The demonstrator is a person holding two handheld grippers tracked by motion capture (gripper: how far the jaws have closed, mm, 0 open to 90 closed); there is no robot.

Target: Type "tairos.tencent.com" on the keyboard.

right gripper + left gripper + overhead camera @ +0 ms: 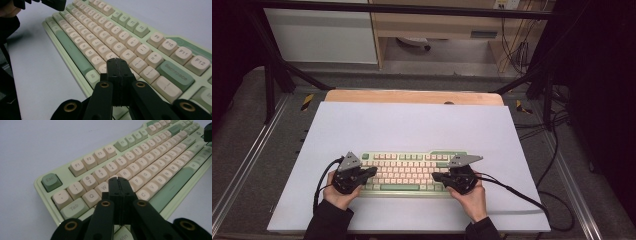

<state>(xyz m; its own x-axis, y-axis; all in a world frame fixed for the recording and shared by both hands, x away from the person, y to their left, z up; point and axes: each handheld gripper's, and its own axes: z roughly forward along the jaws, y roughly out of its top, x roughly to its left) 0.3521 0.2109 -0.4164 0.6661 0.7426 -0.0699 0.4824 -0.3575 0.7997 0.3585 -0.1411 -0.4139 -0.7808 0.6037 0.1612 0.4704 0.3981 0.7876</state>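
Keyboard [404, 172] lies beneath both closed claws, left [371, 171] and right [435, 176].

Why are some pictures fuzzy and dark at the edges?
High view: the lit white mat is bright, its surroundings nearly black. Left gripper view: the keyboard blurs toward its far end, and the shut left gripper is a dark shape. Right gripper view: the right gripper looks soft up close.

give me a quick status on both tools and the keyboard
Left tool shut, tip over the W/E keys. Right tool shut, tip near the L/P keys. Keyboard flat on the white mat, nothing in the way.
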